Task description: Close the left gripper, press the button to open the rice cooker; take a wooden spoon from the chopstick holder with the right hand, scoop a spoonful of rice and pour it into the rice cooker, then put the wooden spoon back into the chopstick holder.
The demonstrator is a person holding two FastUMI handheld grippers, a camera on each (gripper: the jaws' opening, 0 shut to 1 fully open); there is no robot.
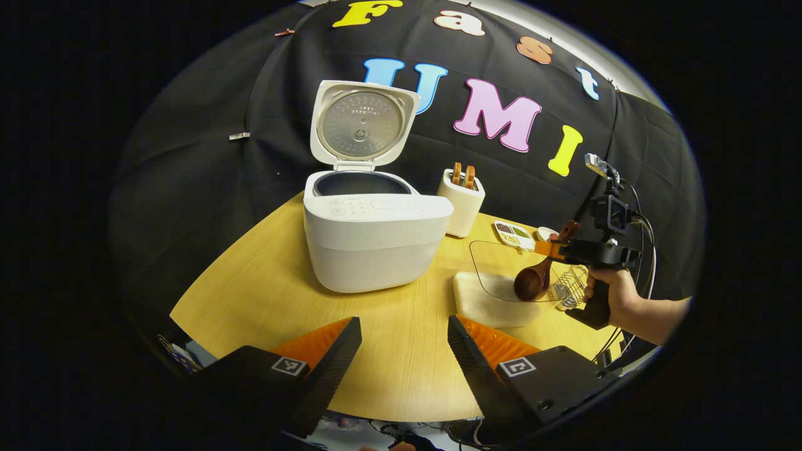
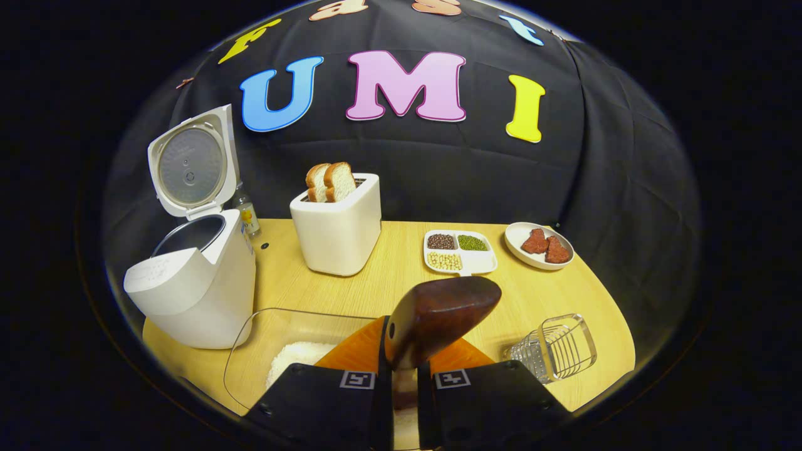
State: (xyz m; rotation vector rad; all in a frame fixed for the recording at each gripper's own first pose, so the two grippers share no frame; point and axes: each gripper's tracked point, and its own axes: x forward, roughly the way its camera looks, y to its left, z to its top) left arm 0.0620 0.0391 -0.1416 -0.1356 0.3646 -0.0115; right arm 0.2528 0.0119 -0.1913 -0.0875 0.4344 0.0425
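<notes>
The white rice cooker (image 1: 376, 241) (image 2: 194, 294) stands with its lid (image 1: 360, 125) raised and the dark inner pot showing. My left gripper (image 1: 404, 322) is open over the bare table, in front of the cooker and apart from it. My right gripper (image 1: 551, 249) (image 2: 401, 369) is shut on the handle of the wooden spoon (image 1: 531, 282). The handle's end (image 2: 442, 313) sticks up between the fingers. The spoon's bowl hangs down inside the clear rice container (image 1: 482, 263) (image 2: 250, 357), just above the white rice (image 1: 489, 304) (image 2: 294, 360). The wire chopstick holder (image 1: 571, 285) (image 2: 557, 347) stands right of it.
A white toaster (image 2: 338, 232) (image 1: 462, 203) with bread slices stands behind the container. A divided dish of beans (image 2: 460, 250) and a plate of red pieces (image 2: 539, 245) sit at the back right. A small bottle (image 2: 245, 213) stands behind the cooker. The table's (image 1: 250, 294) edge curves close on all sides.
</notes>
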